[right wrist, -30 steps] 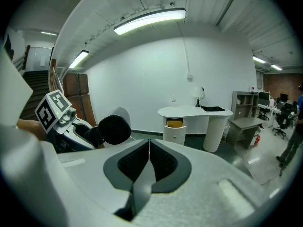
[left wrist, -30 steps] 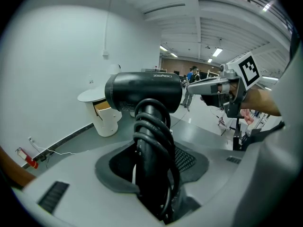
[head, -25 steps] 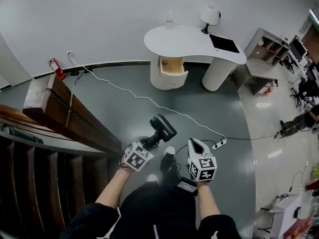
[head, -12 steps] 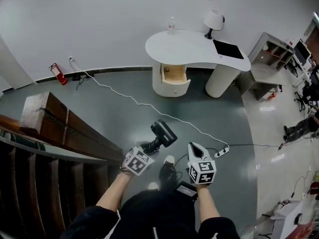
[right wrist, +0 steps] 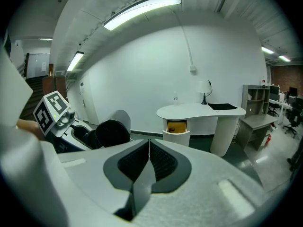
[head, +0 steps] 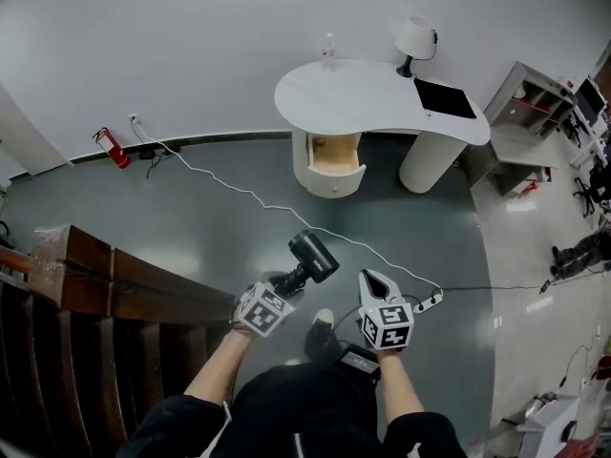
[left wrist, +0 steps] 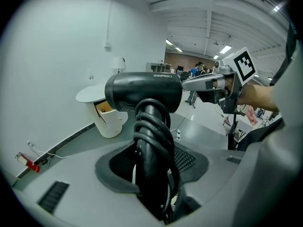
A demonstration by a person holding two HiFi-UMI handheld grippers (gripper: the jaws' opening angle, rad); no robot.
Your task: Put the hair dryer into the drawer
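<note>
Head view: your left forearm (head: 218, 370) and right forearm (head: 399, 389) reach forward side by side, well short of the desk (head: 382, 93). Your left gripper (head: 284, 284) angles toward the desk, clamped on the hair dryer (head: 313, 256). Your right gripper (head: 368, 277) points at the desk beside it. The drawer (head: 336, 156) stands open in the desk's front.

Left gripper view: the jaws pinch the dryer's handle, the cord (left wrist: 163, 145) coiled around it, the barrel crosswise before the desk.

Right gripper view: the jaws are pressed together with nothing between them, the desk straight ahead.
</note>
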